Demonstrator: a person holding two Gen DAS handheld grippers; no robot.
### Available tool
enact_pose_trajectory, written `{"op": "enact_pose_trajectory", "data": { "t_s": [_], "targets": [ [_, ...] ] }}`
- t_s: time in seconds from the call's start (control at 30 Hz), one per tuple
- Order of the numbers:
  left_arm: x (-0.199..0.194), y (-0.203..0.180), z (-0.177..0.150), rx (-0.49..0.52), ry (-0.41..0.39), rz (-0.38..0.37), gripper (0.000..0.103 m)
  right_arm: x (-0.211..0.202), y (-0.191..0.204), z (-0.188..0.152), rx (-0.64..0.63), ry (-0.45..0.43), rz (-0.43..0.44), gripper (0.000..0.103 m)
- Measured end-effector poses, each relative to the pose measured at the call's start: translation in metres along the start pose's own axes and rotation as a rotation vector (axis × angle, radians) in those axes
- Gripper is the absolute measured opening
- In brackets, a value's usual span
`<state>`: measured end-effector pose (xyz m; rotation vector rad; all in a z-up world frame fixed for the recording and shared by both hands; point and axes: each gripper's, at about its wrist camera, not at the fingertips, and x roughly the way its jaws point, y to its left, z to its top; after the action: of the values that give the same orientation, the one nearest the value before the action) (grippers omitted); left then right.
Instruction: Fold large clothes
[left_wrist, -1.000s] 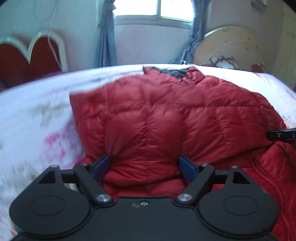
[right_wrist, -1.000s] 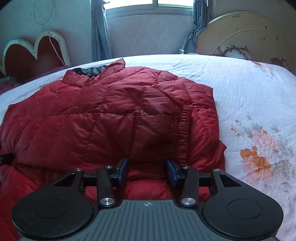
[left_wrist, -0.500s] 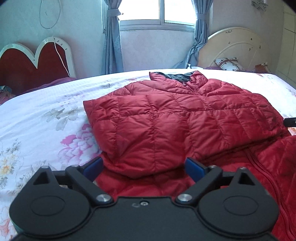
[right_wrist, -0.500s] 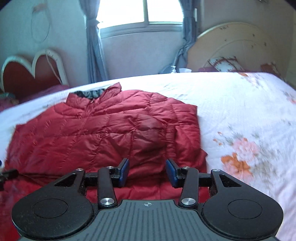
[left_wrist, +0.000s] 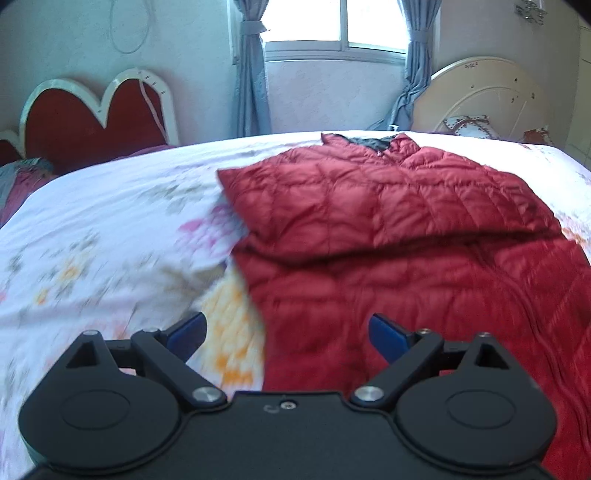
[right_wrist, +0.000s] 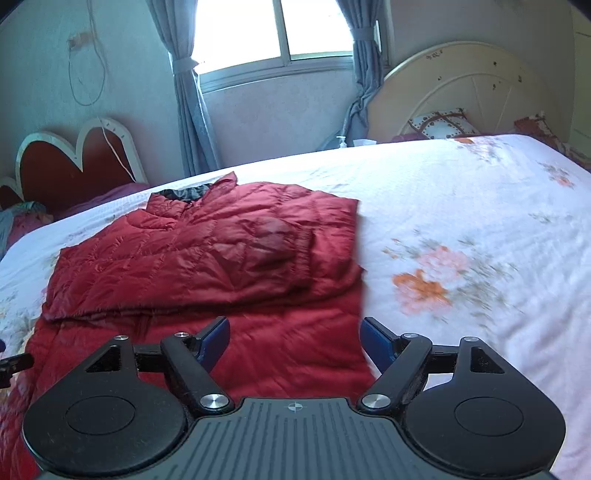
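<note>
Two grippers are hovering over a red quilted down jacket (left_wrist: 388, 206) that is lying on a bed covered by a white floral bedsheet (left_wrist: 110, 229). The jacket is sitting in the middle of the bed with its upper part folded down over the lower part, so a doubled layer is lying at the far side and a single layer is stretching toward the near edge. Its collar (right_wrist: 184, 194), showing a dark lining, is pointing toward the far side.

The left gripper (left_wrist: 286, 332) is standing with its blue-padded jaws spread wide and nothing pinched; the jacket's left edge and a patch of sheet are showing in the gap between the fingers. The right gripper (right_wrist: 293, 336) has just been opening, and its jaws are now spread apart with nothing gripped; the jacket's near right corner is lying below the gap, clear of the pads.

Beyond the bed, a heart-shaped red headboard (right_wrist: 70, 162) is leaning at the far left, a cream round headboard (right_wrist: 461, 99) is standing at the far right, and blue-grey curtains (right_wrist: 188, 107) are hanging at both sides of a bright window (right_wrist: 273, 29). A patterned pillow (right_wrist: 439, 123) is resting against the cream headboard.
</note>
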<state>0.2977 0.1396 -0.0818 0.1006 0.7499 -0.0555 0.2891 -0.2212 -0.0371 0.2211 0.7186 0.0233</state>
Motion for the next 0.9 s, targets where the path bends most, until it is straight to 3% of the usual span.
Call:
{"op": "enact_pose_trajectory", "data": {
  "t_s": [0.2, 0.27, 0.5, 0.63, 0.9],
  "targets": [
    [-0.043, 0.012, -0.041, -0.041, 0.022, 0.048, 0.091, -0.044, -0.052, -0.034, 0.073, 0.023, 0.008, 0.077],
    [-0.056, 0.014, -0.052, -0.058, 0.028, 0.055, 0.09, -0.056, -0.067, -0.046, 0.101, 0.039, 0.023, 0.068],
    [-0.099, 0.033, -0.097, -0.206, 0.057, 0.048, 0.081, -0.092, -0.108, -0.091, 0.227, 0.097, 0.079, 0.065],
    [-0.117, 0.05, -0.121, -0.374, 0.062, -0.047, 0.073, -0.102, -0.127, -0.111, 0.326, 0.129, 0.16, 0.065],
    [-0.124, 0.059, -0.151, -0.676, 0.049, -0.345, 0.054, -0.106, -0.137, -0.135, 0.461, 0.163, 0.324, 0.065]
  ]
}}
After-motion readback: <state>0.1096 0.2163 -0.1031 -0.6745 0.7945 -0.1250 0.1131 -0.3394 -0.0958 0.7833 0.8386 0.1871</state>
